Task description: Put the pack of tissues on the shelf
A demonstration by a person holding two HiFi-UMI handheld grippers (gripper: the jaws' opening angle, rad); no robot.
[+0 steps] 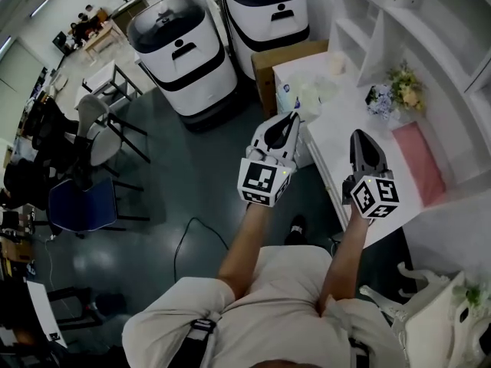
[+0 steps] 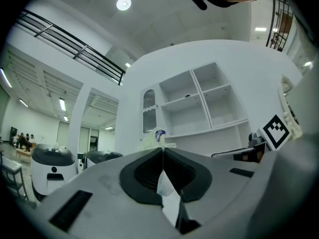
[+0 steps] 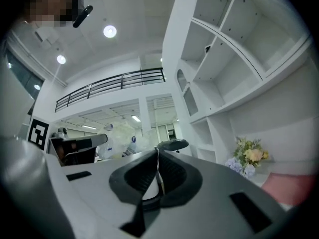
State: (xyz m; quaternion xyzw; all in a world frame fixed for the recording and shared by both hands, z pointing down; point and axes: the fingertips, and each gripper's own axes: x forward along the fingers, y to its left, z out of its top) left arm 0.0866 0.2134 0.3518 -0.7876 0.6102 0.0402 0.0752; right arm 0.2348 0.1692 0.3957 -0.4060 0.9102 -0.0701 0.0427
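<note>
The pack of tissues (image 1: 305,92), in clear wrap with a blue label, lies on the far end of the white table (image 1: 347,176). In the left gripper view the pack of tissues (image 2: 151,139) peeks just over the jaw tips. My left gripper (image 1: 293,119) hovers at the table's left edge, just short of the pack, jaws shut and empty. My right gripper (image 1: 360,138) hangs over the middle of the table, also shut with nothing in it. The white shelf (image 1: 399,21) rises behind the table. From the right gripper the pack of tissues (image 3: 118,136) shows to the left.
A bunch of flowers (image 1: 397,92) and a pink mat (image 1: 419,164) lie on the table by the shelf. A cardboard box (image 1: 281,61) and two white machines (image 1: 180,48) stand past the table's far end. Chairs (image 1: 96,140) and a floor cable (image 1: 192,240) are at the left.
</note>
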